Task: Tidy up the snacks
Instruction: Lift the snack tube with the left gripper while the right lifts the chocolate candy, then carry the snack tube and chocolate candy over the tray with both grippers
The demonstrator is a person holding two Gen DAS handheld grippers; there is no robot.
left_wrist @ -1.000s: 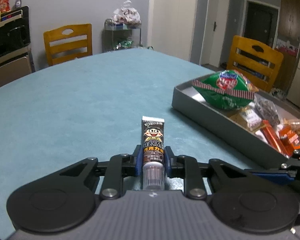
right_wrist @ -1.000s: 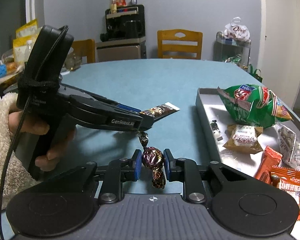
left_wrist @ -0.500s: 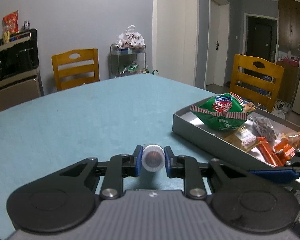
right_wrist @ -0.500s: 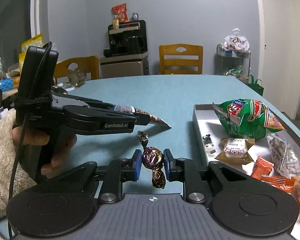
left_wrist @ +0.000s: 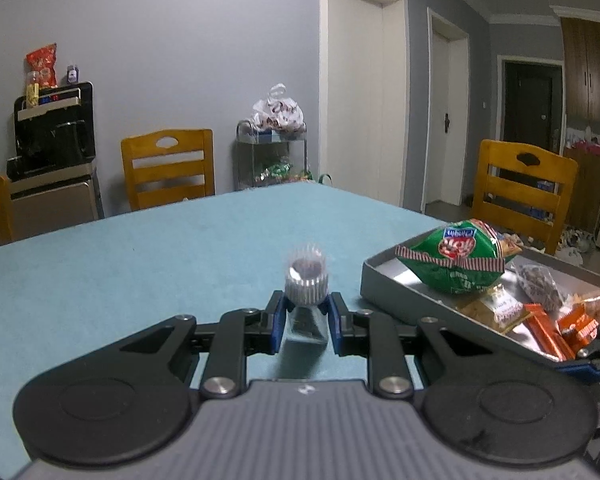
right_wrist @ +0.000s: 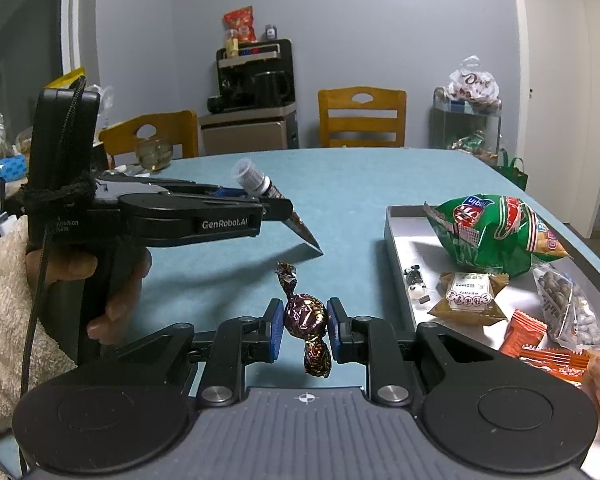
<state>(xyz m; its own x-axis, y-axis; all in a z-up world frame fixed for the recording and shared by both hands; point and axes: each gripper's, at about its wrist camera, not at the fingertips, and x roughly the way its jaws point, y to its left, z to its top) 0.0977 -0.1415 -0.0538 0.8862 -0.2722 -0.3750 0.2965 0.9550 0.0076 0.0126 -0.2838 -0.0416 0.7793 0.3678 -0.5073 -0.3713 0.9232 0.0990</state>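
My left gripper point(left_wrist: 305, 320) is shut on a snack tube point(left_wrist: 306, 280) with a ribbed clear cap, cap end tilted up and the flat tail hanging down. In the right wrist view the same gripper point(right_wrist: 274, 208) holds the tube point(right_wrist: 272, 204) above the teal table point(right_wrist: 340, 184). My right gripper point(right_wrist: 305, 330) is shut on a dark brown foil-wrapped candy point(right_wrist: 305, 316), held above the table left of the grey tray point(right_wrist: 392, 224). The tray point(left_wrist: 384, 284) holds a green chip bag point(right_wrist: 496, 232), small packets and orange bars.
Wooden chairs point(left_wrist: 168, 168) stand around the table. A black appliance cabinet point(right_wrist: 252, 92) and a glass cart with bags point(left_wrist: 274, 148) stand by the far wall. Clutter and a glass bowl point(right_wrist: 152, 152) lie at the table's far left.
The left gripper has lifted and tipped the tube, so its cap end now points up and the tail hangs down. The right gripper still holds the candy, slightly nearer the tray.
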